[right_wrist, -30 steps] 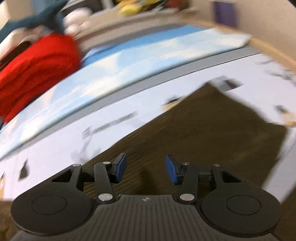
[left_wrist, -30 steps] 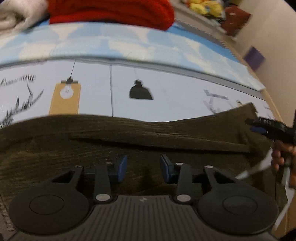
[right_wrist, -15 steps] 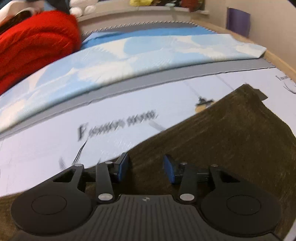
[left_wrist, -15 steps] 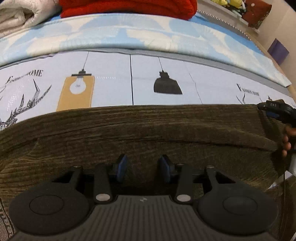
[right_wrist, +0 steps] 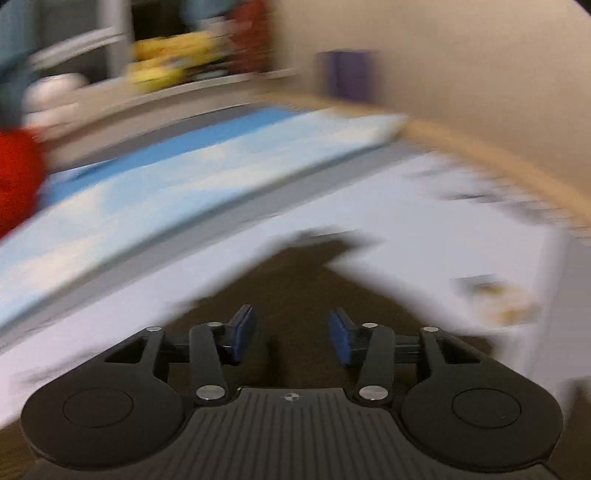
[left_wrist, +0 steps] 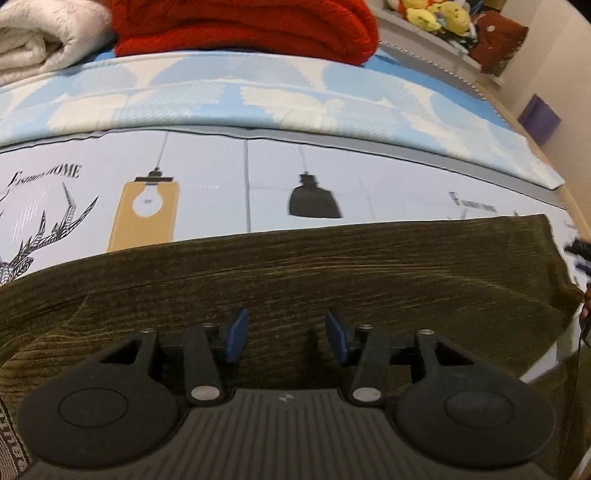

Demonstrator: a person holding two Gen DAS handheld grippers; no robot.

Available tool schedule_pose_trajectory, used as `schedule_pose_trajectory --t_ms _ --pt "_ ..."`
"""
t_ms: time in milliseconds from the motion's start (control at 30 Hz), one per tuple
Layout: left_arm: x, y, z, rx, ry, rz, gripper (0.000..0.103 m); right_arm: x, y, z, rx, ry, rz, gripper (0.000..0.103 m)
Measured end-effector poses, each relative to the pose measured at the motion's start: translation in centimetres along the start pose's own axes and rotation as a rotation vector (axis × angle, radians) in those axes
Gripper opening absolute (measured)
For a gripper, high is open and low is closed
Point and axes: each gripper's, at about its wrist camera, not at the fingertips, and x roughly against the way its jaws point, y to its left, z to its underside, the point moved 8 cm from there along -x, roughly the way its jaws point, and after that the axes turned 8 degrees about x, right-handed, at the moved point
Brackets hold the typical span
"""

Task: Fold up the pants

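— Looking along the left gripper, what do you see?

— Its blue pads stand apart at a middling width, and they have just been opening. Nothing is pinched between them — they hang over the dark olive corduroy pants.

— Where do the pants lie?

— Spread flat across the lower half of the left wrist view, on a pale printed mat with a light-bulb drawing, a black lamp and antlers. One cloth corner reaches the right edge of the frame, where a small blurred part of the right gripper shows.

— And behind the mat?

— A blue-and-white quilt runs across the upper part, with a red knitted blanket at the top centre and a cream one in the upper left.

— The right wrist view?

— Heavily blurred. The right gripper also has its pads parted about halfway, jaws just opening, nothing between them. A pointed corner of the pants sits in the lower middle, beneath the fingers. Yellow plush toys smear across the upper left.
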Motion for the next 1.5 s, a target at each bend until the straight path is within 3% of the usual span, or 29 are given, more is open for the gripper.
schedule_pose_trajectory --t_ms 67,133,200,233,267,300,333,367,400,467,500,533,567,600,633,700,733,767,867,967,1200,1300,1367,1500 --pt "0.4 -1.1 0.4 -0.031 0.021 0.064 0.052 -0.6 -5.7 0.9 -0.079 0.034 0.153 0.06" --pt "0.8 -2.7 1.2 -0.073 0.05 0.154 0.052 -1.3 -9.8 2.7 -0.148 0.115 0.246 0.062" --pt "1.1 -4.6 2.3 -0.133 0.092 0.247 0.052 -2.0 -12.1 4.6 -0.219 0.188 0.23 0.065" --pt "1.3 -5.8 3.2 -0.181 0.119 0.294 0.052 -2.1 -12.7 5.0 -0.256 0.18 0.19 0.066" --pt "1.4 -6.7 4.0 -0.225 0.139 0.322 0.051 -2.0 -12.8 5.1 -0.25 0.175 0.167 0.061" --pt "1.3 -7.4 5.1 -0.281 0.169 0.334 0.049 -2.1 -12.4 4.8 -0.211 0.17 0.14 0.048" --pt "0.9 -7.7 6.1 -0.327 0.201 0.312 0.038 -2.0 -11.7 4.4 -0.17 0.152 0.077 0.01" --pt "0.2 -7.6 7.2 -0.374 0.242 0.261 0.028 -2.0 -11.4 4.1 -0.128 0.136 0.056 0.009" --pt "-0.6 -7.2 8.2 -0.421 0.277 0.204 0.021 -1.8 -11.7 3.9 -0.101 0.136 0.095 0.0" --pt "-0.6 -7.4 8.8 -0.45 0.268 0.191 0.021 -1.6 -15.2 5.0 -0.165 0.195 0.259 0.0" --pt "-0.2 -7.6 8.5 -0.448 0.256 0.19 0.023 -1.5 -17.0 6.1 -0.234 0.241 0.298 0.0" --pt "0.4 -7.8 8.2 -0.442 0.241 0.193 0.033 -1.3 -18.2 6.7 -0.279 0.248 0.292 0.0" --pt "1.2 -7.8 7.8 -0.433 0.22 0.201 0.041 -1.0 -18.5 6.7 -0.292 0.235 0.256 0.004" --pt "2.2 -7.8 7.3 -0.419 0.19 0.211 0.058 -0.7 -18.5 6.4 -0.284 0.238 0.206 0.005" --pt "3.1 -7.6 6.8 -0.408 0.156 0.215 0.062 -0.3 -18.4 5.9 -0.277 0.236 0.144 0.007" --pt "4.8 -7.2 5.9 -0.378 0.118 0.216 0.062 1.6 -18.2 4.7 -0.259 0.192 0.036 0.027" --pt "5.5 -6.8 5.6 -0.36 0.103 0.216 0.062 2.9 -18.0 4.1 -0.242 0.169 -0.007 0.045" --pt "6.5 -6.4 5.3 -0.34 0.084 0.215 0.062 4.2 -18.0 3.9 -0.223 0.156 -0.042 0.054" --pt "9.9 -4.6 4.9 -0.286 0.034 0.209 0.062 7.5 -18.6 4.8 -0.165 0.166 -0.109 0.055" --pt "13.7 -1.7 5.5 -0.181 0.002 0.168 0.062 10.2 -20.6 6.2 -0.156 0.207 -0.121 0.055" --pt "21.7 8.3 10.6 0.0 -0.004 0.034 0.061 15.9 -26.0 9.6 -0.137 0.223 -0.12 0.055" --pt "22.3 14.1 13.5 0.149 -0.001 -0.002 0.061 16.5 -29.0 12.3 -0.12 0.279 -0.09 0.056" --pt "21.2 17.4 15.9 0.244 0.083 -0.027 0.06 16.6 -31.0 14.0 -0.098 0.321 -0.062 0.057" --pt "19.8 20.0 17.7 0.214 0.127 -0.103 0.062 15.9 -33.8 16.9 -0.1 0.421 -0.009 0.06"
